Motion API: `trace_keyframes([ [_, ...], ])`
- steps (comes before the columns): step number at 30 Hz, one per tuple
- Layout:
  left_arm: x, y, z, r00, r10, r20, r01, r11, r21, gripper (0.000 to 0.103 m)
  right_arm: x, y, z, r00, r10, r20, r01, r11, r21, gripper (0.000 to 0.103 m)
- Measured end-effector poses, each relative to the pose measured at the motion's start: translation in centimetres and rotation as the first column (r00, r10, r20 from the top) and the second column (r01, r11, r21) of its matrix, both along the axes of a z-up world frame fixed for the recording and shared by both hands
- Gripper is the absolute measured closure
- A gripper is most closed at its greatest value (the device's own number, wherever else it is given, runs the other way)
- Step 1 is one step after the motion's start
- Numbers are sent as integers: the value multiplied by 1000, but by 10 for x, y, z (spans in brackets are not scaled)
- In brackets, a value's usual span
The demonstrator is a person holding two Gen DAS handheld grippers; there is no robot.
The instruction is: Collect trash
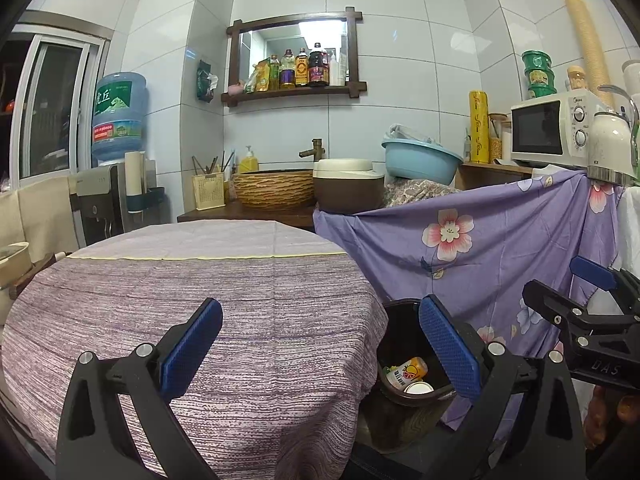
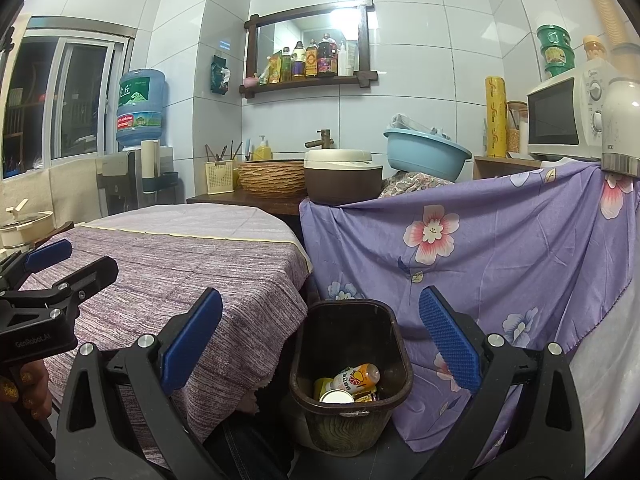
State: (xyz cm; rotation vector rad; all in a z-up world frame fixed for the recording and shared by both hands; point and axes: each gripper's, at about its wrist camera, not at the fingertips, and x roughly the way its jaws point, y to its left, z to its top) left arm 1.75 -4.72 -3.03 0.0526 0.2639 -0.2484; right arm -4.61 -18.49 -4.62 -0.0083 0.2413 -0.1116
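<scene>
At far left stands a window [image 1: 52, 108], with a water jug [image 1: 119, 116] on a dispenser [image 1: 100, 200] just beside it. A round table [image 1: 200, 320] under a striped purple cloth fills the left and centre of both views; its top is bare.

The left gripper [image 1: 320, 344] hovers over the near right edge of the table. Its jaws are spread wide, with nothing between the blue pads [image 1: 192, 348]. In the right wrist view the same gripper appears at the left edge, over the table, with a hand [image 2: 24, 388] below it.

Behind the table, a counter [image 1: 248, 212] carries a utensil holder [image 1: 208, 190], a soap bottle [image 1: 249, 160], a woven basin [image 1: 274, 188] under a tap [image 1: 312, 151], and a rice cooker [image 1: 348, 184]. Above, a wood-framed mirror [image 1: 294, 56] has a shelf with bottles [image 1: 304, 68].

The bin [image 2: 348, 360] stands on the floor, between the table edge and a floral purple sheet [image 2: 500, 260]. The trash lies inside it: an orange-labelled bottle [image 2: 358, 378], a white-lidded can [image 2: 336, 396], and yellow wrappers [image 2: 366, 394] at the bottom. The items touch one another.

The right gripper [image 2: 320, 344] is held above the bin, which shows between its fingers. The jaws are spread wide and hold nothing. In the left wrist view it enters from the right edge, in front of the sheet.

To the right, a blue basin [image 1: 420, 160] rests tilted on patterned fabric. Beyond it stand a yellow roll [image 1: 479, 128], a microwave [image 1: 556, 128] topped with green cups [image 1: 540, 74], and a kettle [image 1: 612, 148] at far right.
</scene>
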Motion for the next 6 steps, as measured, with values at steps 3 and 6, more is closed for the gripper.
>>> trace_keyframes([
  [3,-1,1,-1,1000,-2,1,2,1000,2,5,0,0,0,1000,1,1,-1,1000,1,6],
  [6,-1,1,-1,1000,-2,0,2,1000,1,5,0,-1,1,1000,1,0,-1,1000,0,6],
])
